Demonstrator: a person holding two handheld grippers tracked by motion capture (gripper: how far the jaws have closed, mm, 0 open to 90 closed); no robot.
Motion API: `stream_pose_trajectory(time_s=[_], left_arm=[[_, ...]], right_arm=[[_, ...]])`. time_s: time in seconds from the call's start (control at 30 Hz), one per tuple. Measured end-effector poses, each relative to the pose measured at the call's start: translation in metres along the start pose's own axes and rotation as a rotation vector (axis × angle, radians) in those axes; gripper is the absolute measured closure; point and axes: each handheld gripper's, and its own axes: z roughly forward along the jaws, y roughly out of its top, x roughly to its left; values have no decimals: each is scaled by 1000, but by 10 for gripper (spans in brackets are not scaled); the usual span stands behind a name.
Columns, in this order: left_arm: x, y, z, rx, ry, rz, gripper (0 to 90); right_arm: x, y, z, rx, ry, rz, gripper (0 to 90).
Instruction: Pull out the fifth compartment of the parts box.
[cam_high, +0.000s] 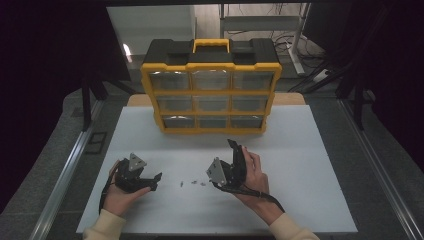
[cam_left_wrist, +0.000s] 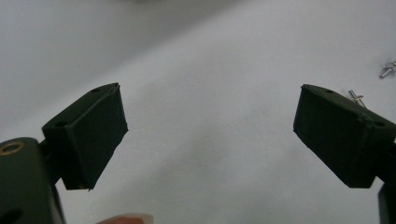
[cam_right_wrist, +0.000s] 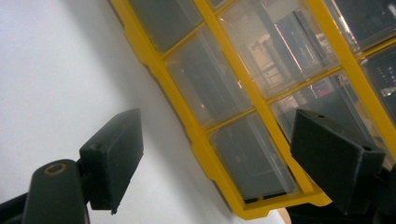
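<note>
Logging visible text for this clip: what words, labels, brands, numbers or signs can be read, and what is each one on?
"9": a dark numeral on the grey floor left of the white table.
No label or brand can be read on the yellow organizer; its clear drawers show reflections.
No marking can be read on the left gripper or the right gripper.

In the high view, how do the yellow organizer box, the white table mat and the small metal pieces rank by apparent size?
Largest to smallest:
1. white table mat
2. yellow organizer box, though it is farther from the camera
3. small metal pieces, tiny specks between the two grippers
</note>
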Motion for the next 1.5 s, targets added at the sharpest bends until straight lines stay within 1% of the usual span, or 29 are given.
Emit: stream_pose_trajectory(time_s=[0.07, 0.2, 0.43, 0.63, 0.7, 1.2, 1.5], left_arm=[[0, 0, 0, 0, 0, 0, 100], [0, 0, 0, 0, 0, 1, 100], [0, 0, 0, -1, 0, 0, 100], [0, 0, 0, -1, 0, 0, 100], [0, 0, 0, -1, 0, 1, 101], [0, 0, 0, -1, 1, 2, 101], [0, 0, 0, -4, 1, 0, 101]], right_arm=[[-1, 1, 0, -3, -4, -8, 176], [-2, 2, 2, -1, -8, -3, 177], [-3, 3, 5, 1, -10, -22, 181], [-4, 4, 7, 2, -15, -22, 182], [-6, 5, 8, 0, -18, -31, 182], [-12, 8, 14, -4, -36, -37, 185], [-13, 11, 18, -6, -35, -39, 186]])
